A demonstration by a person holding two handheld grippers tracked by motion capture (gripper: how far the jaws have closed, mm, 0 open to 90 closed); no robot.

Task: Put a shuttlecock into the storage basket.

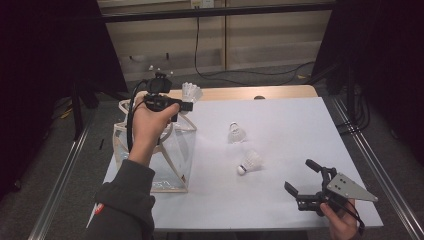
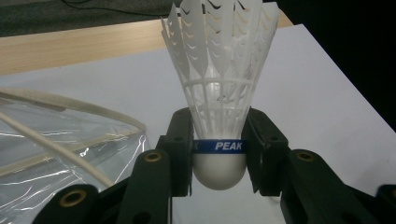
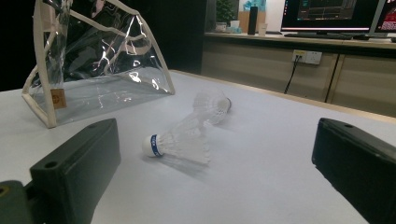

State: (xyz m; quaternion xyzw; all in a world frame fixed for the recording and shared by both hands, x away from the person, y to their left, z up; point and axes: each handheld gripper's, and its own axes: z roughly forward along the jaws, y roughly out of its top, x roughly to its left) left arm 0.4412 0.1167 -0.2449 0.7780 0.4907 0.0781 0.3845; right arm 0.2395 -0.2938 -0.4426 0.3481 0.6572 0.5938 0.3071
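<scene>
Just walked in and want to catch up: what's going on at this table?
A person is working with two handheld grippers. The left gripper is clamped on a white shuttlecock at its blue band, held above a clear plastic bag at the table's left edge. Two more shuttlecocks, one upright and one on its side, lie on the white tabletop. The right gripper rests open near the lying one.

Two shuttlecocks (image 1: pixel 243 148) right of bag (image 1: pixel 172 155)
</scene>
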